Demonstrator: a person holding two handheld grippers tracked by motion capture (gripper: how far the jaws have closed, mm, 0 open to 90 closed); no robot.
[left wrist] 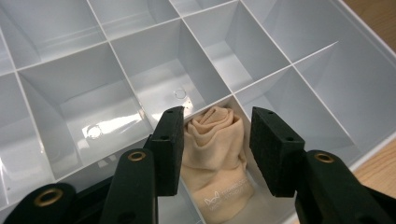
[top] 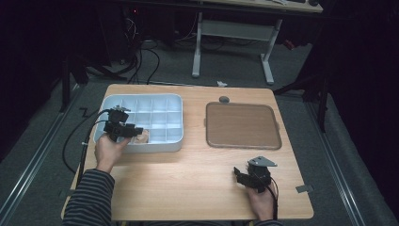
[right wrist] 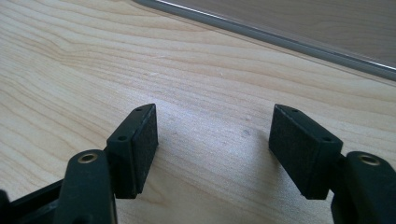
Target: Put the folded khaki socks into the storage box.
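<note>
1. Wood-grain tabletop (top: 188, 179) carries a pale blue plastic compartment tray (top: 174, 99) and, well apart, a flat brown square tray (top: 242, 125).
2. Rolled beige cloth (left wrist: 215, 149) lies in a near-edge compartment; placing looks done.
3. Left gripper (left wrist: 217, 149): fingers (left wrist: 170, 144) part-open astride the cloth, not pressing. Next: lift clear of the dividers.
4. Right gripper (right wrist: 212, 149): fingers wide, empty, over bare wood.

Pale blue-grey divided tray (top: 175, 141) holding a peach-beige rolled cloth (left wrist: 215, 149) with faint white print — brown lid (top: 243, 125) with grey rim, light wood-grain worktop (top: 188, 174), black-and-grey striped sleeve (top: 88, 197).
</note>
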